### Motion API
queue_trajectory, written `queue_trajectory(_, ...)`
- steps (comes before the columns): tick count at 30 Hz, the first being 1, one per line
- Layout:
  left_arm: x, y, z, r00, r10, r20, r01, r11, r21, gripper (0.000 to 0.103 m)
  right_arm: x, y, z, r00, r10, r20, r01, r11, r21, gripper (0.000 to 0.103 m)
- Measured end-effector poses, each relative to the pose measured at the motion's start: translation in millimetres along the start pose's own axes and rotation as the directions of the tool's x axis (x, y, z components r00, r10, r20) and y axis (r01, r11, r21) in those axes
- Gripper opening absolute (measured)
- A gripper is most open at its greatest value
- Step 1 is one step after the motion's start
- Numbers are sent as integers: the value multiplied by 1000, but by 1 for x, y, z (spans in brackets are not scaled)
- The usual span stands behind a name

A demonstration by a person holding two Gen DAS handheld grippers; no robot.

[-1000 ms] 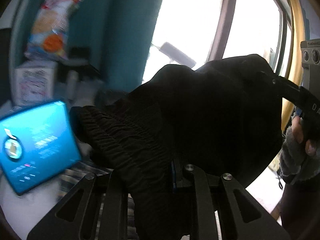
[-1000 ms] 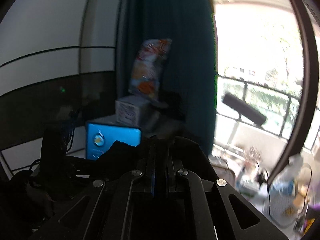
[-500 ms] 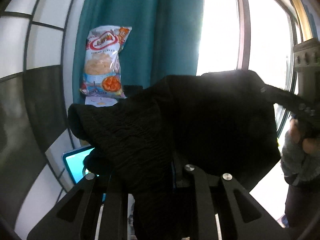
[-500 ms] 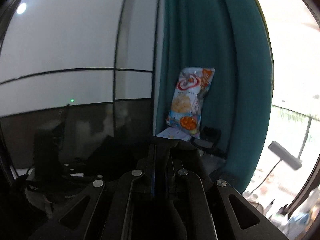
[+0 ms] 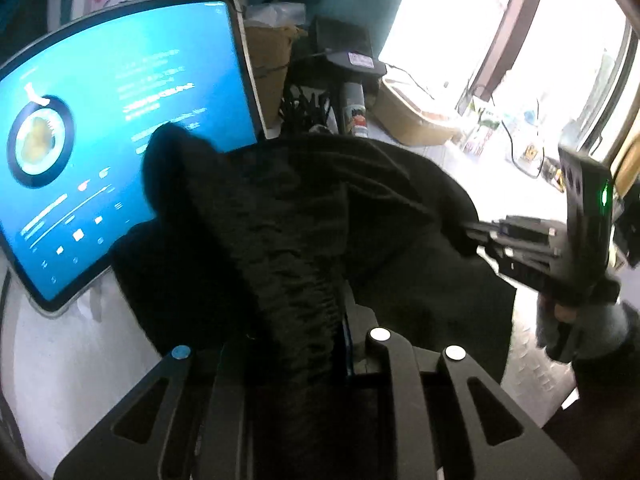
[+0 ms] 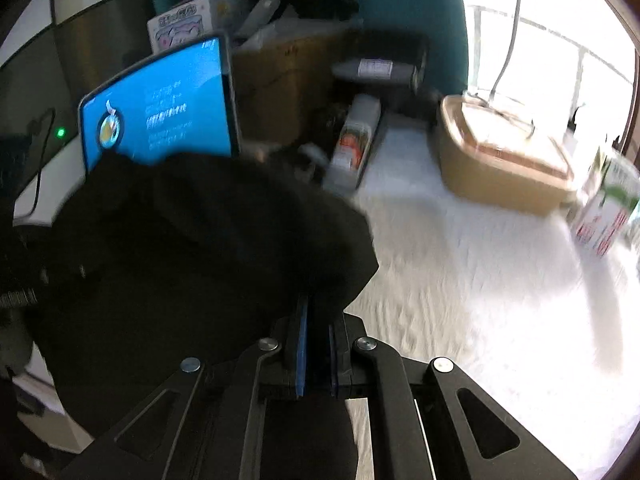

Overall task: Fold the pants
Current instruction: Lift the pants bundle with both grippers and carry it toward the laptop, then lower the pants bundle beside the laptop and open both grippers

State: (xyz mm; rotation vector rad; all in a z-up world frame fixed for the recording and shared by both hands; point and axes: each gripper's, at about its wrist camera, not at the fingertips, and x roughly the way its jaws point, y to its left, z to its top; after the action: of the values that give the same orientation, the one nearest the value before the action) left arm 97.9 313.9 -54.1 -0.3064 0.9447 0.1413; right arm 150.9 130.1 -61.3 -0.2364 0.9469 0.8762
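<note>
Jaws first: on the left gripper [image 5: 340,344] they are pressed together on a thick gathered band of the black pants [image 5: 304,216], what looks like the elastic waistband, bunched and ribbed right at the pinch. Across to the right gripper [image 6: 316,340] and its jaws, blue pads showing, are closed tight on another edge of the same garment, the cloth spilling out to the left of the pinch.

So the pants hang between the two grippers, held up off the white worktop [image 6: 460,280], draped in a loose dark heap, not a flat layer. From the left wrist view the right gripper [image 5: 520,236] comes in from the side with fabric stretched toward it; whether any lower part already touches the worktop is hard to tell.

Behind the cloth to the left stands a glowing blue tablet [image 5: 120,140], and the pants partly cover its lower corner. Further right sits a tan box [image 6: 500,160] and a carton [image 6: 608,208] near the window.

As for progress, my read is early: both grips are secured, but no crease or neat fold shows anywhere. Laying the garment flat on the worktop, matching the legs, and folding it over all appear left to do.
</note>
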Motion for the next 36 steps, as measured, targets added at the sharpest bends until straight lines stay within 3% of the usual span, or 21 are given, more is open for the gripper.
queue_trajectory(1,0,5,0,1000,4,-8,-4,1000,-13,17,-3,-2,-1,1000,1,-2,-1,1000,4,17)
queue_trajectory(4,-6,1,-14,1000,20,-17,-20,1000,-15,18,-14,-12,-10,1000,27,-11,-26,999,39,60)
queue_trajectory(5,-6,1,-15,1000,23,-20,-23,999,-23,21,-20,-14,-17,999,52,-13,-51,997,54,64)
queue_trajectory(9,-15,0,-23,999,32,-8,-33,997,-64,26,-23,2,-26,985,172,-33,-170,985,38,64)
queue_trajectory(10,-14,0,-25,999,41,-8,-42,997,-61,26,-20,11,-30,982,182,-54,-181,983,7,58)
queue_trajectory(11,-13,-1,-26,999,48,-12,-48,997,-58,27,-17,18,-34,981,178,-75,-180,984,-13,41)
queue_trajectory(12,-12,0,-28,998,53,-17,-54,997,-59,27,-12,24,-38,980,173,-101,-176,984,-22,38)
queue_trajectory(22,-21,2,-46,998,59,15,-57,996,-74,38,-40,62,-78,978,156,-138,-170,980,-99,35)
queue_trajectory(24,-24,1,-49,998,63,23,-61,995,-78,46,-43,68,-84,979,153,-137,-169,979,-110,35)
queue_trajectory(26,-29,1,-53,995,95,38,-91,993,-81,68,-46,70,-87,980,152,-130,-166,980,-107,36)
queue_trajectory(33,-49,-3,-66,982,149,118,-141,987,-78,75,-68,60,-87,993,88,-76,-94,993,-74,36)
queue_trajectory(36,-61,-25,-73,964,192,186,-192,981,-16,75,-80,60,-88,998,42,-53,-47,996,-77,36)
